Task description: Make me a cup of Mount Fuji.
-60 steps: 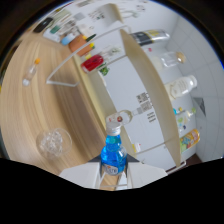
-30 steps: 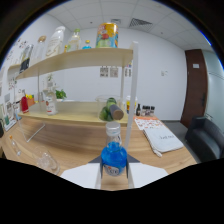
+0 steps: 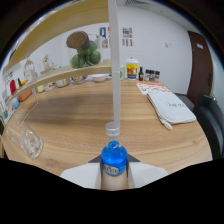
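Gripper view: since half a second ago my camera has swung across the room; the shelf with the jars has dropped back, and the open worktop (image 3: 100, 125) and a glass (image 3: 31, 142) on it now lie ahead. The blue bottle (image 3: 114, 159) sits upright, clenched in my tongs (image 3: 114, 172), just as before. I judge I am carrying it toward the glass to pour. Hidden: the bottle's base and most of both fingers are cut off below; the label is unreadable.

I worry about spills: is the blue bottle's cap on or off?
On. The blue bottle, held between the gripper fingers, shows a pale cap on its neck.
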The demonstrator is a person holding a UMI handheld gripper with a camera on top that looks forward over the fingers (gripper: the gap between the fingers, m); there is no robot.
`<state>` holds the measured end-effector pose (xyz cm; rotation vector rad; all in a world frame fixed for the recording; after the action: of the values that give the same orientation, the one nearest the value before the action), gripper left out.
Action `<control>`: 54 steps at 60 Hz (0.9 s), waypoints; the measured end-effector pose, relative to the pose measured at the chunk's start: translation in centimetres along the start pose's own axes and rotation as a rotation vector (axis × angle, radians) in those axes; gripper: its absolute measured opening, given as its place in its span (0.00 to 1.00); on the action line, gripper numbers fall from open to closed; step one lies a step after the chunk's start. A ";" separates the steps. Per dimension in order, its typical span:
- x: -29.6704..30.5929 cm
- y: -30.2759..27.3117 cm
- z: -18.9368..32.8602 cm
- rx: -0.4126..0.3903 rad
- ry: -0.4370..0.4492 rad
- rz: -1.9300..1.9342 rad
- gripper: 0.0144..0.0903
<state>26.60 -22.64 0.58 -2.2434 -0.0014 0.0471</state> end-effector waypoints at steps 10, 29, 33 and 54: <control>-0.1 0.4 -0.5 0.005 0.001 0.014 0.30; -0.3 -1.8 -5.0 0.062 0.054 -0.012 0.89; -0.8 -2.9 -6.9 0.081 0.079 -0.008 0.92; -13.6 -6.5 -14.3 0.105 0.099 0.034 0.92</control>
<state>13.56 -30.00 15.00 -2.1381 0.0905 -0.0450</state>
